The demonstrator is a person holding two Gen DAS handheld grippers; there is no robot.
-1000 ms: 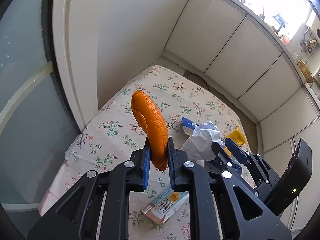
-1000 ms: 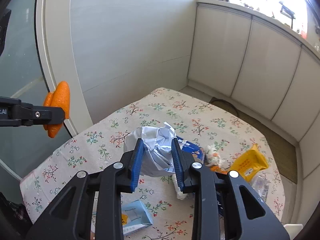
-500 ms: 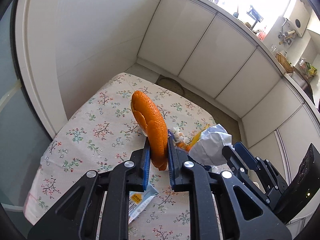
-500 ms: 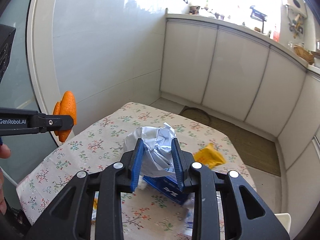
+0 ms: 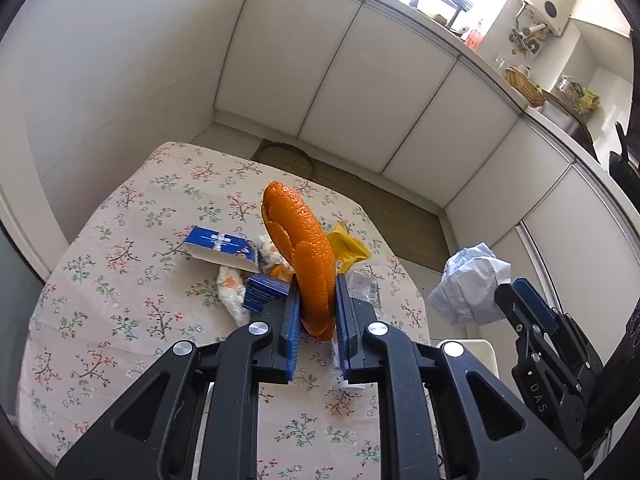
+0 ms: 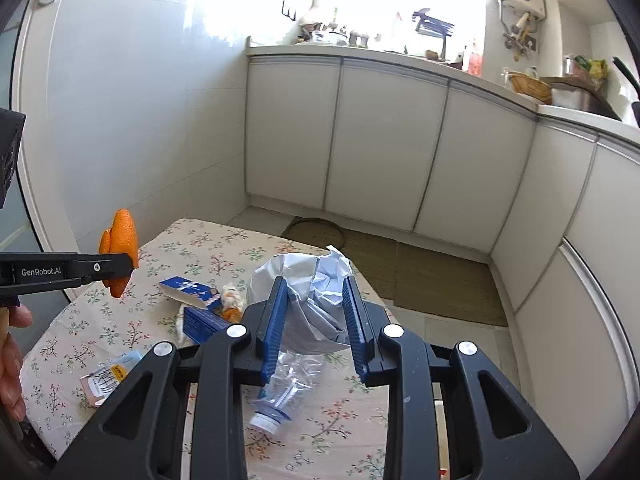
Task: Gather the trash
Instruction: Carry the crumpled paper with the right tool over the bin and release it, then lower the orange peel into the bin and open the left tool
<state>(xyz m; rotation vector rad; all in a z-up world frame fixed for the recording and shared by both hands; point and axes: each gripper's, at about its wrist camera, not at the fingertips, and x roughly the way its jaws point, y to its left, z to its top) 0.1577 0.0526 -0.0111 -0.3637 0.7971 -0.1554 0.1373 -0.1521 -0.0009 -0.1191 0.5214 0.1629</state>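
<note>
My left gripper (image 5: pixel 316 292) is shut on a long curl of orange peel (image 5: pixel 304 248), held above the floral tablecloth (image 5: pixel 120 272). The same orange peel (image 6: pixel 120 240) and left gripper (image 6: pixel 132 266) show at the left of the right wrist view. My right gripper (image 6: pixel 314 292) is shut on a crumpled ball of white paper (image 6: pixel 308 292), lifted over the table. That paper ball (image 5: pixel 470 288) and right gripper (image 5: pixel 516 294) hang beyond the table's right edge in the left wrist view.
On the cloth lie a blue-and-white carton (image 5: pixel 222 248), a dark blue box (image 5: pixel 262 290), a yellow wrapper (image 5: pixel 346 250), white tissue (image 5: pixel 230 292), a crushed clear bottle (image 6: pixel 280 392) and a small packet (image 6: pixel 106 376). White cabinets (image 6: pixel 384 152) ring the room; a hand (image 6: pixel 12 360) shows at left.
Both grippers have swung to the right and risen with their loads. The view has turned from the glass door toward the cabinets. The paper ball now hangs past the table's right edge.
</note>
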